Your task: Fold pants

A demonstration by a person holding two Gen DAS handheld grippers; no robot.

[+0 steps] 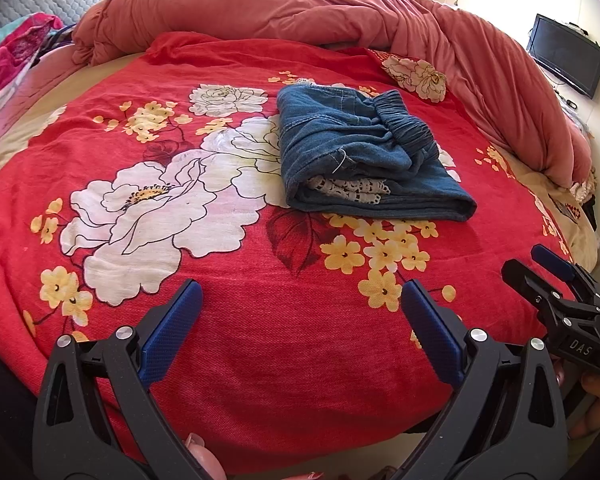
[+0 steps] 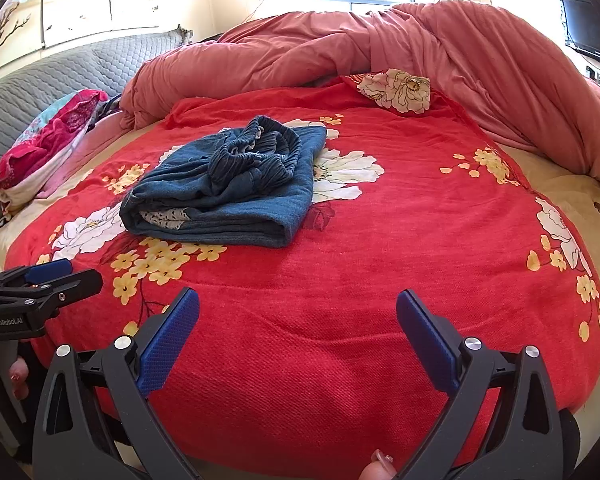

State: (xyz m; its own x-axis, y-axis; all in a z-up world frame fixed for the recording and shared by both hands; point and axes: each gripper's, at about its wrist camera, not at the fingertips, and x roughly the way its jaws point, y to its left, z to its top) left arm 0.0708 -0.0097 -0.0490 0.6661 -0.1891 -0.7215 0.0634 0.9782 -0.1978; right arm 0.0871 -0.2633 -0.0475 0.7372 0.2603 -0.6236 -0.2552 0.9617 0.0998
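both tongs held low at the near edge of the bed, pointing fwd over the red floral blanket (image 1: 260,320), neither touching anything.

left gripper (image 1: 300,300): blue pads spread wide apart, nothing btwn them, blanket showing through the gap. fingertips w/ painted nails just visible under it at the bottom. seen from the right wrist cam it sits off to the left (image 2: 64,276), side-on; writing on its body reads "GenRoboLAI" or similar, small and hard to be sure of.

right gripper (image 2: 298,304): pads also wide apart, empty. in the left wrist cam it shows at the far right (image 1: 540,264), body marked "DAS", hand wrapped round the grip below.

pants (image 1: 364,152), blue denim, lie folded into a compact stack on the blanket, well ahead of both tongs: ahead-right of the left one, ahead-left of the right one. elastic waistband bunched on top, bit of white lace showing in the fold. beyond them a rumpled pink duvet (image 2: 440,40).
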